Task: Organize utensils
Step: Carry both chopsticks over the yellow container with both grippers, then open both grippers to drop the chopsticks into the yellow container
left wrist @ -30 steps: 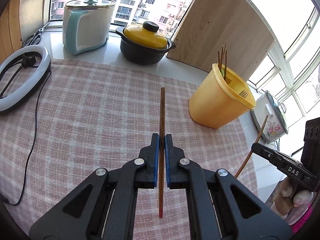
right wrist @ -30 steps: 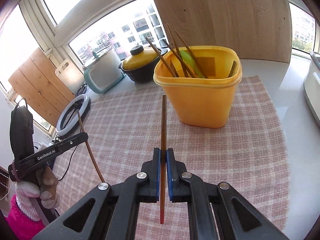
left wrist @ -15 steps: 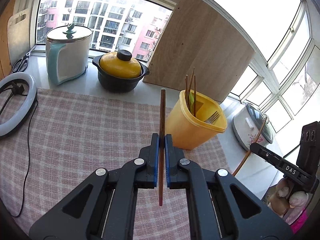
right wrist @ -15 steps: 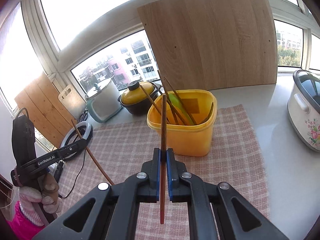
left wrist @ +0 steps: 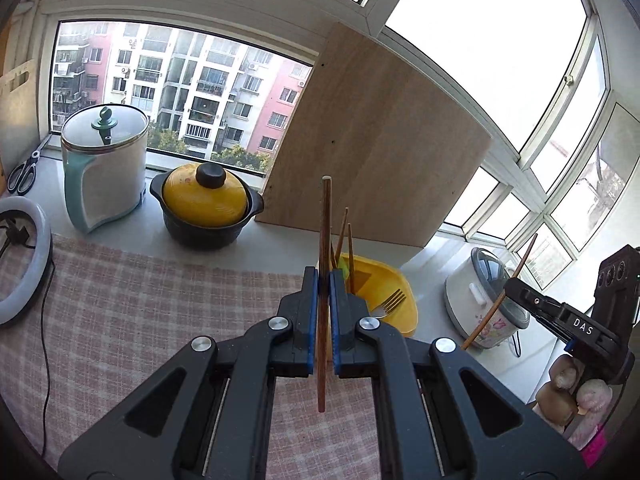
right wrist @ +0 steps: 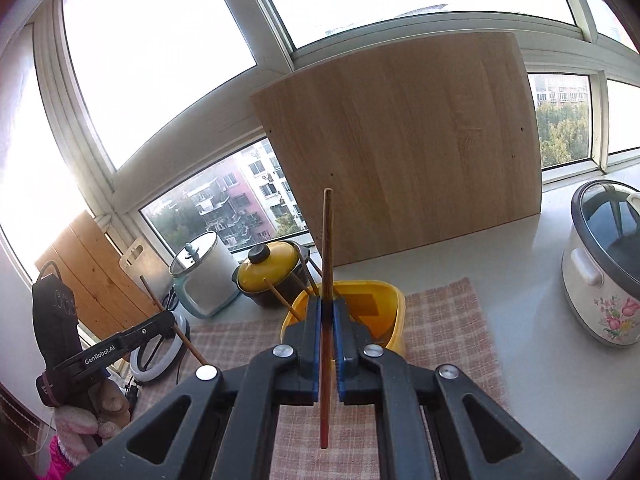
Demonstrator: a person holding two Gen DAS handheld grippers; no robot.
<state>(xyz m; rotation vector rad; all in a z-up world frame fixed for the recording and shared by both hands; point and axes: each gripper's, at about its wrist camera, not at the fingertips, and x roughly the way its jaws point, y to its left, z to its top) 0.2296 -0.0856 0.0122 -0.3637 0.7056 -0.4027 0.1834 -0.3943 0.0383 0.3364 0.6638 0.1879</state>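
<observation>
Left gripper (left wrist: 323,312): jaws closed hard on a single brown chopstick (left wrist: 324,280), held mid-shaft, blunt end raised away from the camera, tapered end hanging below the pads. Right gripper (right wrist: 328,340): same state, pads pinched on a second chopstick (right wrist: 327,280), red-tinted at its lower tip.

Each tool is also seen from the other's camera, off to the side with its stick slanting out; a gloved hand (left wrist: 576,396) is noted beneath the right one.

Below both: a pink checked cloth (left wrist: 120,312), with no loose utensils seen on the visible part.

Just beyond the fingertips: the yellow utensil holder (left wrist: 390,292), standing on the cloth. Several chopsticks are already leaning in it, plus a metal fork (left wrist: 390,303) and something green, unidentified. Neither held stick is over the rim yet, as far as can be judged.

Farther back, on the white counter: a yellow-lidded black pot (left wrist: 206,208), a teal-and-white lidded pot (left wrist: 106,168), a ring light (left wrist: 24,264), a floral rice cooker (right wrist: 604,268), and a wooden board (right wrist: 400,152) leaning against the window.

Progress: judged late. Most utensils appear stowed; these two sticks remain to be carried over the opening and dropped in.
</observation>
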